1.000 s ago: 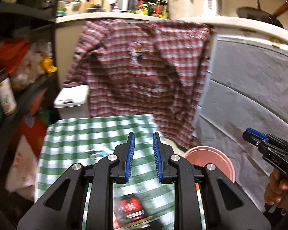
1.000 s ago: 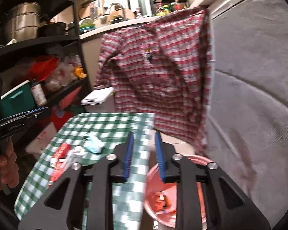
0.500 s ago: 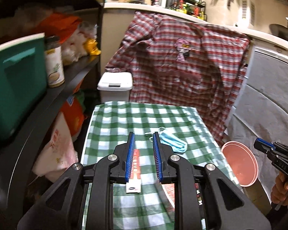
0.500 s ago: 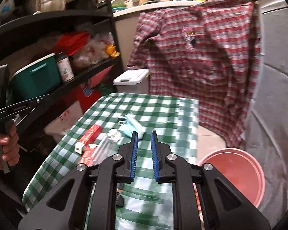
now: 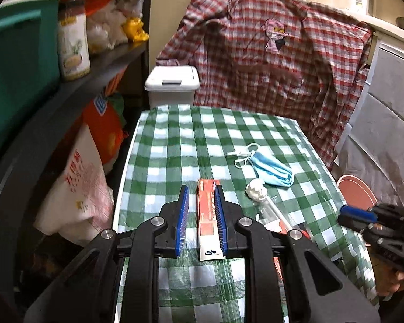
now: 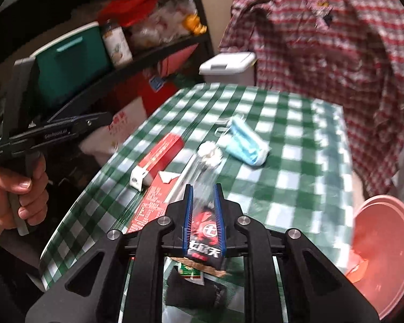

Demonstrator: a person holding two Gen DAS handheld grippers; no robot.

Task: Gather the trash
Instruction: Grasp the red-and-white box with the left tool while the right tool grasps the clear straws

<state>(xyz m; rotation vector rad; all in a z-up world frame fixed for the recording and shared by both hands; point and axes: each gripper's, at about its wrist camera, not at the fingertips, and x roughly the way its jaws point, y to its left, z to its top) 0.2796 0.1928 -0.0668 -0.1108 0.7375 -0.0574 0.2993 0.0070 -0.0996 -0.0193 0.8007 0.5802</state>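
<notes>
The left gripper (image 5: 201, 206) hung over the red carton (image 5: 208, 216) with its jaws parted, not clenched; the carton lay on the desk (image 5: 175, 145) beneath them, against the right-hand jaw from this angle, though whether it was touched cannot be told. The right gripper (image 6: 203, 208) had its jaws narrowly apart above a black and red wrapper (image 6: 204, 238), which filled the gap between them in view; contact could not be confirmed, so whether it held the wrapper is unclear.

Just to the right of the carton lay a clear bottle (image 5: 266, 204) with a white cap, and farther off a crumpled blue face mask (image 5: 272, 171). A red and white packet (image 6: 155, 202) sat near the carton. The pink bin (image 6: 385, 253) stood low at the desk's right edge, with something reddish inside.

Judging by this, collection had barely begun: every piece named remained on the desk, and each needed carrying to the bin.
</notes>
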